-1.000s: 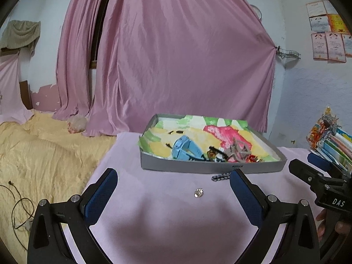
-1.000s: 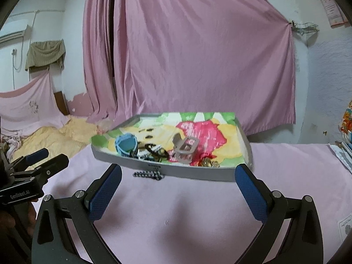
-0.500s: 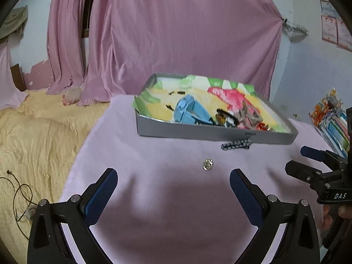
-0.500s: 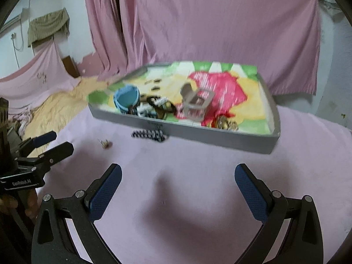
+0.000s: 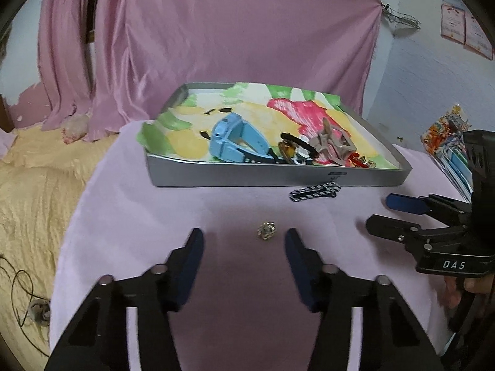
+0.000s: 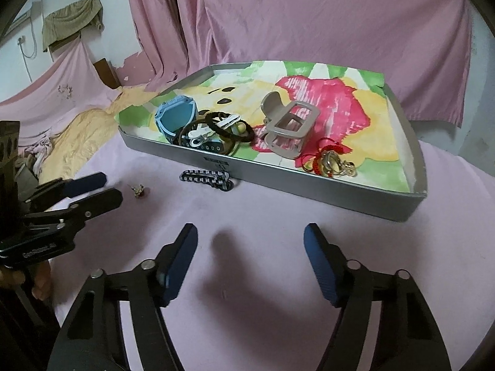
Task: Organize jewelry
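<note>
we see the left gripper (image 5: 244, 242) jaws apart, empty, low over the pink cloth (image 5: 216, 210); small gold earring (image 5: 266, 230) lies just ahead between its fingers, untouched; black chain bracelet (image 5: 315, 191) sits just outside the grey tray (image 5: 247, 177); right gripper (image 6: 250, 241) also spread, holding nothing; only the right view shows the red-thread gold rings (image 6: 331, 160) and white clip (image 6: 201, 134) clearly; blue watch (image 6: 176, 117) and beige claw clip (image 6: 287, 130) are inside the tray
</note>
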Tool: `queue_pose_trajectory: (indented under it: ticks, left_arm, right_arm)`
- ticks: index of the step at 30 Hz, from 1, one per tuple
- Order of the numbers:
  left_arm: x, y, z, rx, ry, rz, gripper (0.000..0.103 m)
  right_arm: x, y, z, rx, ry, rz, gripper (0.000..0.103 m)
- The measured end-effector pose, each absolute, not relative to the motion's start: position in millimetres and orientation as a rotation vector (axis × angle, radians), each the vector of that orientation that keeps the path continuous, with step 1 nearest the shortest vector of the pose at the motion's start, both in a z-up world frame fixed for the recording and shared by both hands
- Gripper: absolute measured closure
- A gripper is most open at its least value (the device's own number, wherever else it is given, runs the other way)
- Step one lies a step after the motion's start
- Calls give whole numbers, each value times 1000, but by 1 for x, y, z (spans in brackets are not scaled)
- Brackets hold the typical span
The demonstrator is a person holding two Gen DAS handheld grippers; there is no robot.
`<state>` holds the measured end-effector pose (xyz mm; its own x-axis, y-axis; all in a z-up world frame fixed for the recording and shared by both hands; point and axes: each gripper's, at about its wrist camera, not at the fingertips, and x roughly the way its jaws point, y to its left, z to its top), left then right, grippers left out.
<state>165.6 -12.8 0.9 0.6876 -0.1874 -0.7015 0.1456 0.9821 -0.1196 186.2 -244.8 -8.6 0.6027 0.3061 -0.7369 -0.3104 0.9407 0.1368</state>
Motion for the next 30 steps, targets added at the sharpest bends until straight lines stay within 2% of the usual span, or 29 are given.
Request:
queue_pose_trajectory:
  ticks: [3, 5, 8, 16, 18, 30]
  left_arm:
    - [173, -17, -1, -49, 813, -197, 67]
    - [177, -18, -3, -54, 832, -211, 74]
    - [180, -19, -5, -59, 851, -218, 78]
    - [189, -22, -7, -55, 889, -218, 94]
    - [192, -22, -7, -53, 889, -213, 95]
    - [202, -21, -7, -62, 892, -220, 96]
  right_arm:
    - [190, -240, -9, 0, 856, 372, 50]
    - [193, -237, -10, 1, 856, 380, 51]
    - [197, -233, -10, 3, 855, 391, 62]
    - [209, -222, -11, 23, 862, 408, 63]
    - [212, -220, -12, 32, 864, 410, 70]
    - [224, -215, -17, 123, 875, 405, 70]
